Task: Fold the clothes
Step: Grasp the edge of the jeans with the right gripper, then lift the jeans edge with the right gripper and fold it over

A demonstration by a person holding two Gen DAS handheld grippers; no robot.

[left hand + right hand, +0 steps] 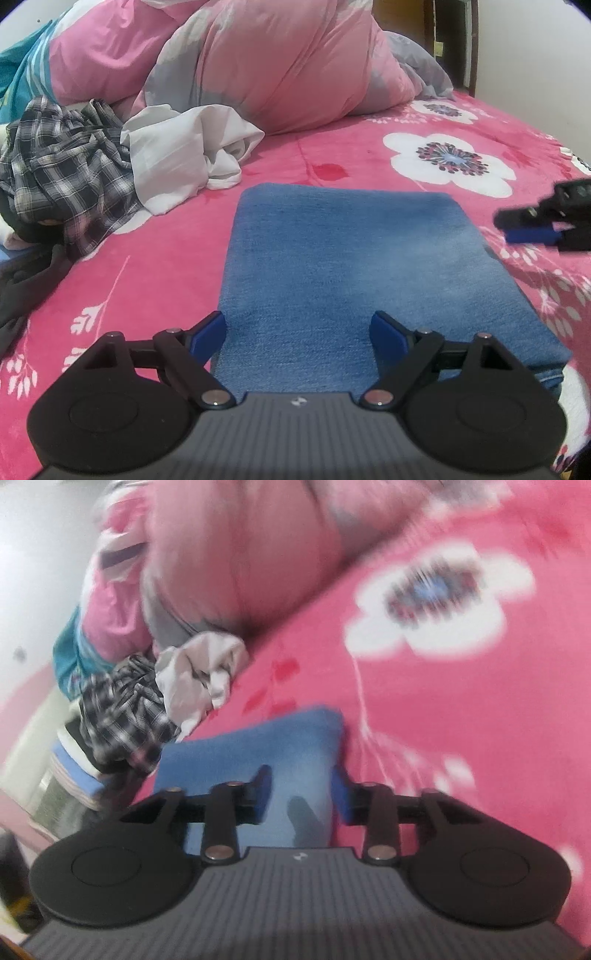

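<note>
**Folded denim on bed; both grippers released**

Count: one folded blue denim garment [332, 273] lying flat on the pink floral blanket [369, 155]; one crumpled plaid shirt [62, 166] and one crumpled white garment [184, 155], touching each other, well left of the denim; one large pink-and-grey duvet [280, 70] heaped behind.

Pose: the left gripper [299, 332] points downward over the denim's near end, jaws spread wide, nothing clasped. The right gripper [301, 794] hangs above the denim's right edge, jaws partly apart, pads clear of the cloth; its view is blurred.

Clearance: bare blanket lies right of the denim and between it and the duvet. The denim's edges lie straight.
</note>
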